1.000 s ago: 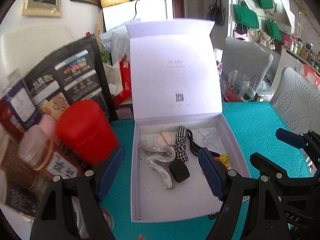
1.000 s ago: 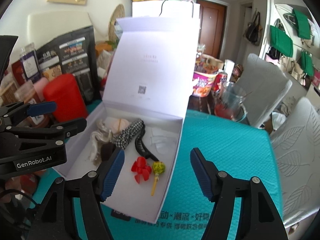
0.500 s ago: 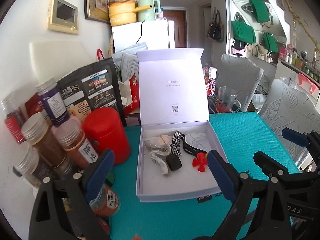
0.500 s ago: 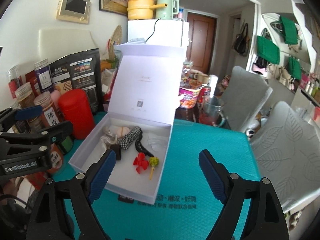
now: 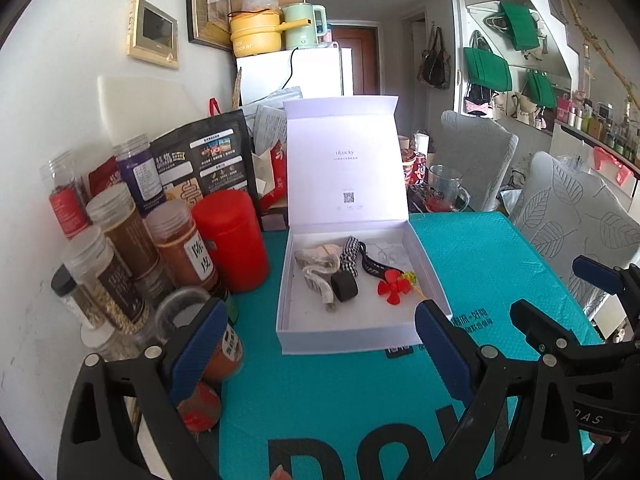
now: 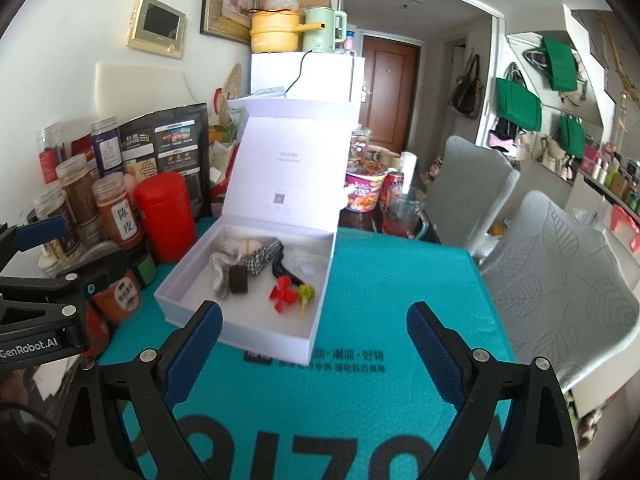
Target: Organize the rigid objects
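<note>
Both claws, left (image 5: 316, 344) and right (image 6: 314, 344), gape wide and empty. The box (image 5: 360, 336) looks full; next, shut its lid (image 5: 344, 160).

The left gripper (image 5: 316, 344) hangs over the table's near edge, tilted down, jaws spread wide with nothing between them. The right gripper (image 6: 314, 346) hangs beside it, equally tilted; its jaws have just been opening and hold nothing.
</note>
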The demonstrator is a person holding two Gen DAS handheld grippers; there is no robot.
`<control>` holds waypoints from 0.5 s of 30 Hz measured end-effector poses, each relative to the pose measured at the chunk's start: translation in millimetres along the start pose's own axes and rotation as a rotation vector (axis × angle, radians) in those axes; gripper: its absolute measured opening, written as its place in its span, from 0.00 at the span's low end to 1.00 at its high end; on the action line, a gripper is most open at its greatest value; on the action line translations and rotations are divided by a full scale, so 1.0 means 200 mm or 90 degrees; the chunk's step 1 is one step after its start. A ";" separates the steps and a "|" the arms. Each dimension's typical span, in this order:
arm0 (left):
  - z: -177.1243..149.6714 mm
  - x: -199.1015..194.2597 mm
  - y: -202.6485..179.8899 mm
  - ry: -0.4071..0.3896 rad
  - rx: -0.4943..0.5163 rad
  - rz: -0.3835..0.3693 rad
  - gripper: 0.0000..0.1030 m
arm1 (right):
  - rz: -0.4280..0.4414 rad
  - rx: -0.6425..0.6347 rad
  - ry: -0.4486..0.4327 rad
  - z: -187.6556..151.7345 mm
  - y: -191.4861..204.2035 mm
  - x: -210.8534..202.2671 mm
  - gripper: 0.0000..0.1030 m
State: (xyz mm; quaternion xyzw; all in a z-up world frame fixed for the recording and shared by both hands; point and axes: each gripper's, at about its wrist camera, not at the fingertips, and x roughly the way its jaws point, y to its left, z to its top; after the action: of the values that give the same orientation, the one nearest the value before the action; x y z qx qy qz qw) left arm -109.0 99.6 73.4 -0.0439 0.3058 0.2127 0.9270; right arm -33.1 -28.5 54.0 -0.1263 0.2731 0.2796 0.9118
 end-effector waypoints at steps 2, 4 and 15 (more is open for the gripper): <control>-0.03 -0.01 -0.01 -0.002 0.000 0.013 0.93 | 0.003 0.001 0.003 -0.03 0.00 -0.01 0.92; -0.06 -0.02 -0.01 -0.004 0.000 0.020 0.93 | 0.007 0.002 0.007 -0.07 0.01 -0.02 0.92; -0.19 -0.01 -0.03 0.022 -0.004 0.008 0.93 | 0.003 0.024 0.025 -0.22 -0.01 -0.04 0.92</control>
State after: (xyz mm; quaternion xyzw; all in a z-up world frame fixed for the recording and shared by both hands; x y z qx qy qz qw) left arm -128.9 84.5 42.9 -0.0484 0.3213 0.2182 0.9202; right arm -55.8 -49.2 22.7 -0.1142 0.2965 0.2738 0.9078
